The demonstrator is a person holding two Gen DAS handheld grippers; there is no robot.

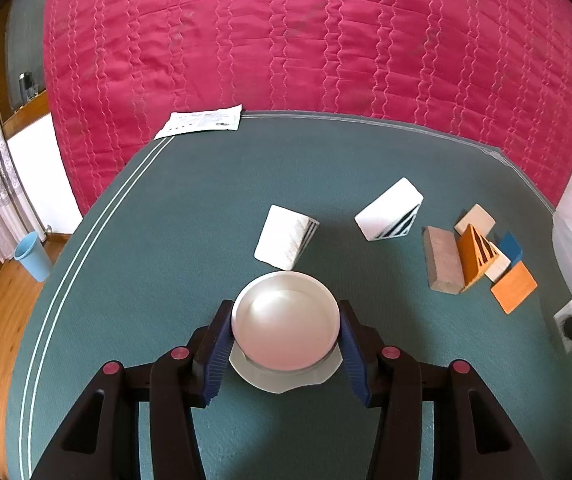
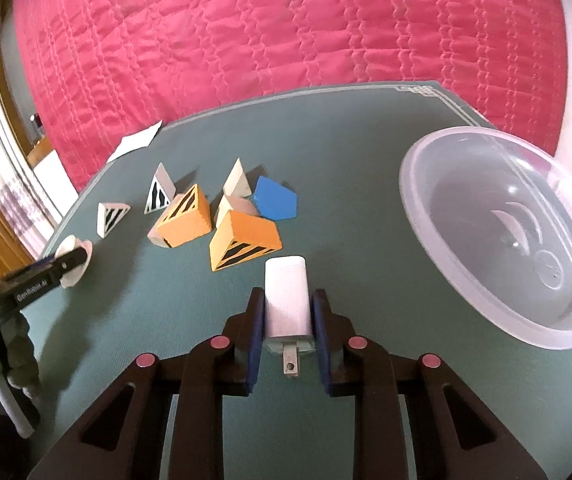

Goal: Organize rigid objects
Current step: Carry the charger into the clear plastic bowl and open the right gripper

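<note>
- Here, at far left, the left gripper (image 1: 286,338) pinches a small white bowl (image 1: 285,322) by its sides, pads pressed on the rim; the bowl sits on the green mat (image 1: 190,240), likely steadied to be carried off
- Mid-mat, white, orange and blue wedge blocks (image 2: 244,240) lie loose in a cluster, seemingly unsorted
- The right gripper (image 2: 288,312) is clamped tight on a white plug adapter (image 2: 287,300), prongs toward the camera
- Far right, a clear plastic tub (image 2: 498,236) stands tilted, probably the adapter's destination
</note>
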